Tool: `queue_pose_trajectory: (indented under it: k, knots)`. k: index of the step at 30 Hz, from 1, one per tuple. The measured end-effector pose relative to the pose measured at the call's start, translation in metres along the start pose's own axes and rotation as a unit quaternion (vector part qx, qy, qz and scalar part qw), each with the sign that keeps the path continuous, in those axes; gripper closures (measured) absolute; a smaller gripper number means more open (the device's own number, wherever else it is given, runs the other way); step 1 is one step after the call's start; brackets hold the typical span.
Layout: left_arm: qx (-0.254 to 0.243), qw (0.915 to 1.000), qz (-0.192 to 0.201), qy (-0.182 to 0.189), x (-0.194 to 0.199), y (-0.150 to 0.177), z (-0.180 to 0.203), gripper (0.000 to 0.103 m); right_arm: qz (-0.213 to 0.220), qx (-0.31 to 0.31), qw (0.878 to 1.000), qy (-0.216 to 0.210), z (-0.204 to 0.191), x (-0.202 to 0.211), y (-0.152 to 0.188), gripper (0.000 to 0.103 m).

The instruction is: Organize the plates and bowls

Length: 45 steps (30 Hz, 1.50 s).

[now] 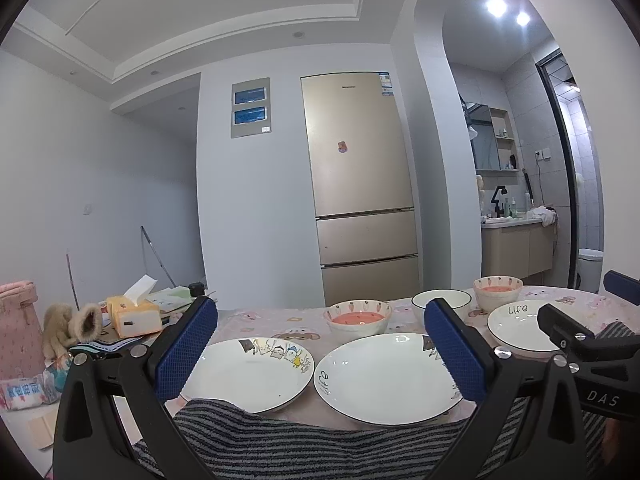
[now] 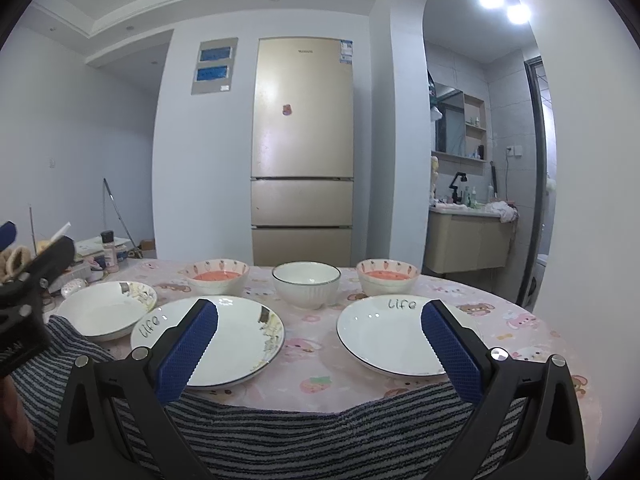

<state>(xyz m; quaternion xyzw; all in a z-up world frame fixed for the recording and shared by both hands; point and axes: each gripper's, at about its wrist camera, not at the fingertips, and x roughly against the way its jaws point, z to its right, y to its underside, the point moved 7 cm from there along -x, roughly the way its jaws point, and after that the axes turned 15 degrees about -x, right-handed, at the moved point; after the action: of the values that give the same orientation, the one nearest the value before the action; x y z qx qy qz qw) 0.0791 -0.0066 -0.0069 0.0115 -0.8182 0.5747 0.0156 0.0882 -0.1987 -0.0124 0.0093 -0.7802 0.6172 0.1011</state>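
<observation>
Left gripper (image 1: pixel 320 344): fingers spread wide, empty. Right gripper (image 2: pixel 320 340): fingers spread wide, empty. Counter (image 2: pixel 316 376): three plates (image 2: pixel 236 340) in the near row, three bowls (image 2: pixel 306 283) behind them. Beyond: refrigerator (image 2: pixel 302 152).

glossy ceramic plates (image 2: pixel 390 340); printed cloth tablecloth (image 2: pixel 316 384); textured gripper pads (image 2: pixel 188 352)

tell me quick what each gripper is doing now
left gripper: open, holding nothing.
right gripper: open, holding nothing.
</observation>
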Motion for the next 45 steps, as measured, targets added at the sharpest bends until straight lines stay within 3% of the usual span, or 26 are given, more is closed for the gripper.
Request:
queue_pose_trajectory:
  k: [8,13,17,27,32,36,38,40,45]
  knots:
    - [0.029,0.9991,0.029,-0.008,0.015,-0.006,-0.016,0.000,0.037,-0.019,0.999,0.025,0.011,0.009,-0.010,0.000]
    - [0.019,0.9997,0.016,0.002,0.013,-0.005,-0.016,0.000,0.052,-0.025,0.998,0.018,0.012,0.014,-0.014,0.000]
    - [0.022,0.9993,0.020,0.021,0.012,-0.003,-0.011,0.000,0.073,-0.012,0.997,0.021,0.008,0.020,-0.014,0.000]
    - [0.004,0.9990,0.039,0.021,0.021,-0.004,-0.001,0.000,0.123,0.043,0.991,0.027,-0.014,0.038,-0.005,0.000]
    - [0.011,0.9989,0.045,0.012,0.024,-0.005,-0.005,0.000,0.089,0.044,0.995,0.026,-0.015,0.026,0.000,0.000]
    - [0.008,0.9989,0.017,0.043,0.014,-0.010,-0.004,0.000,0.069,0.041,0.997,0.018,-0.014,0.021,0.000,0.000]
    - [0.012,0.9994,0.017,0.029,0.015,-0.019,-0.010,0.000,0.051,0.042,0.998,0.001,-0.016,0.017,-0.003,0.000]
    - [0.022,0.9993,0.021,0.022,0.016,-0.035,-0.020,0.000,0.020,0.053,0.998,-0.027,-0.021,0.012,-0.012,0.000]
    - [0.039,0.9979,-0.017,0.049,-0.005,-0.079,-0.045,0.000,0.053,0.050,0.997,-0.025,-0.021,0.017,-0.085,0.000]
